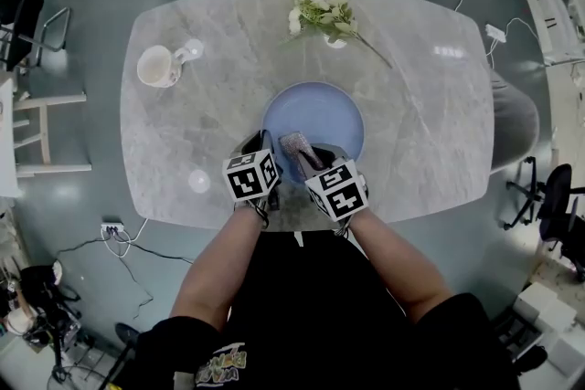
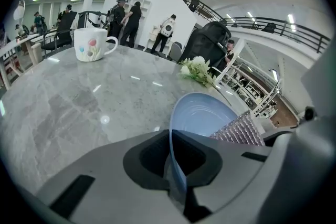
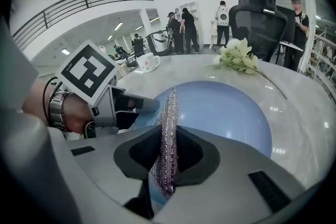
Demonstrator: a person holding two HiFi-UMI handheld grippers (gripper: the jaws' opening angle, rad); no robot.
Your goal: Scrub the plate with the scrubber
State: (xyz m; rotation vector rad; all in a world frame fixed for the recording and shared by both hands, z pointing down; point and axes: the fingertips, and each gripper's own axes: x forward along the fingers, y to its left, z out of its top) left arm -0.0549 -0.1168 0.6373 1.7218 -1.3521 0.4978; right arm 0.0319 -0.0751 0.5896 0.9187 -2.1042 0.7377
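Note:
A pale blue plate point(image 1: 322, 112) lies on the marble table point(image 1: 420, 132), near its front edge. My left gripper point(image 1: 260, 147) is shut on the plate's near left rim point(image 2: 176, 165), which runs edge-on between the jaws. A silvery sparkly scrubber point(image 1: 297, 151) stands upright over the plate's near part, and my right gripper point(image 1: 315, 162) is shut on it. In the right gripper view the scrubber point(image 3: 168, 134) rises between the jaws above the plate point(image 3: 226, 113), with the left gripper point(image 3: 131, 106) just to its left. The scrubber point(image 2: 239, 131) also shows beside the plate in the left gripper view.
A white mug with a flower print point(image 1: 161, 67) stands at the table's far left. A bunch of white flowers point(image 1: 322, 10) lies beyond the plate. A black office chair point(image 3: 257, 13) stands behind the table, and people stand further back.

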